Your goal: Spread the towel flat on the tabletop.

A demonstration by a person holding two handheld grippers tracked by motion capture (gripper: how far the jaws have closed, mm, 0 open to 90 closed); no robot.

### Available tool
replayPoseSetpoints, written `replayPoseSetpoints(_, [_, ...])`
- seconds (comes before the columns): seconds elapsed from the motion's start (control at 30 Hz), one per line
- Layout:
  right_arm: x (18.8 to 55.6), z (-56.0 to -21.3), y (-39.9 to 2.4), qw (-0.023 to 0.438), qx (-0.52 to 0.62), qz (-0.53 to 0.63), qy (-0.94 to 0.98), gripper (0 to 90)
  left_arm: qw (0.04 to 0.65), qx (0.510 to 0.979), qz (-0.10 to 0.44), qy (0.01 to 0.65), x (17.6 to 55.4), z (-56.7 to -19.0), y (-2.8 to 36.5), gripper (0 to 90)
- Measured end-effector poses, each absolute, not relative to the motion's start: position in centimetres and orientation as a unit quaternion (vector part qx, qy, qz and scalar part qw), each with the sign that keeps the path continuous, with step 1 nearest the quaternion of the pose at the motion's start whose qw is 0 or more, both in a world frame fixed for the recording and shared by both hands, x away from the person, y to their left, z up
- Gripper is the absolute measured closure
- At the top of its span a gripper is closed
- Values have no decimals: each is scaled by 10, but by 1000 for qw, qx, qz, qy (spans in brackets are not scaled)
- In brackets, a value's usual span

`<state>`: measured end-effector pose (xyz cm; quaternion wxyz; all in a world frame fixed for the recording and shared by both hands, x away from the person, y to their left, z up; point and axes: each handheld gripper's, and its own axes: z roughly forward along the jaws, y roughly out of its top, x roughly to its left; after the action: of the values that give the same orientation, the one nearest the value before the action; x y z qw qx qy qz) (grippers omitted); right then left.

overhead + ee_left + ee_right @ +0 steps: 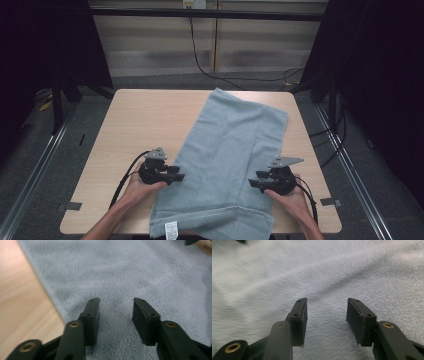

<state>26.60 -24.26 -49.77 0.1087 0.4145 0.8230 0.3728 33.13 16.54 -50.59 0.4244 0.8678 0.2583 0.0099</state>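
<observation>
A grey-blue towel (230,150) lies lengthwise on the wooden table (145,120), slanting from the far middle to the near edge, where its end with a white label (171,230) hangs over. My left gripper (179,175) is at the towel's left edge and points inward. In the left gripper view it (116,301) stands open just above the towel (125,272), with nothing pinched. My right gripper (253,183) is at the towel's right edge, facing the left one. In the right gripper view it (327,301) is open over the terry cloth (312,272).
Bare wood (22,305) lies left of the towel. Black stand legs (57,105) and metal floor rails (350,165) flank the table. A black cable (210,70) runs across the floor behind it. Grey tape tabs (330,202) mark the table's near corners.
</observation>
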Motion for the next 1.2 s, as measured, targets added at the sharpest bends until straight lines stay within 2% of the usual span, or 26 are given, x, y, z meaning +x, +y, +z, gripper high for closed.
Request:
replayPoseSetpoints(0.1, [261, -501, -236, 145, 398, 349, 836, 509, 425, 868, 20, 257, 324, -507, 174, 714])
replayPoseSetpoints(0.2, [257, -503, -234, 149, 401, 358, 830, 524, 421, 872, 26, 249, 314, -506, 180, 720])
replayPoseSetpoints(0.23, [257, -503, -234, 147, 400, 359, 830, 551, 420, 872, 27, 248, 309, -505, 182, 720])
replayPoseSetpoints(0.3, [256, -503, -233, 143, 390, 366, 833, 668, 420, 874, 26, 244, 301, -505, 189, 732])
replayPoseSetpoints(0.4, [253, -503, -227, 128, 379, 377, 835, 792, 436, 862, 0, 259, 293, -508, 203, 767])
replayPoseSetpoints(0.43, [253, -503, -225, 121, 376, 381, 836, 817, 434, 862, 2, 261, 290, -508, 207, 805])
replayPoseSetpoints(0.5, [252, -504, -220, 116, 369, 384, 838, 841, 429, 866, 10, 256, 285, -507, 209, 818])
replayPoseSetpoints(0.73, [234, -501, -207, 89, 345, 382, 853, 843, 420, 867, -30, 266, 262, -504, 225, 866])
replayPoseSetpoints(0.8, [225, -500, -206, 80, 336, 383, 857, 842, 424, 865, -59, 260, 251, -505, 230, 865])
replayPoseSetpoints(0.9, [212, -500, -207, 49, 330, 389, 859, 832, 427, 869, -63, 242, 245, -502, 231, 826])
replayPoseSetpoints(0.97, [205, -499, -206, 34, 327, 390, 860, 789, 441, 861, -63, 247, 254, -498, 226, 758])
replayPoseSetpoints(1.1, [202, -491, -205, 34, 329, 398, 856, 661, 450, 854, -27, 260, 290, -487, 206, 676])
replayPoseSetpoints(1.17, [209, -484, -208, 42, 335, 415, 845, 654, 440, 859, 6, 260, 310, -484, 191, 635])
replayPoseSetpoints(1.2, [214, -481, -209, 55, 338, 415, 843, 630, 444, 855, 1, 269, 324, -486, 183, 631])
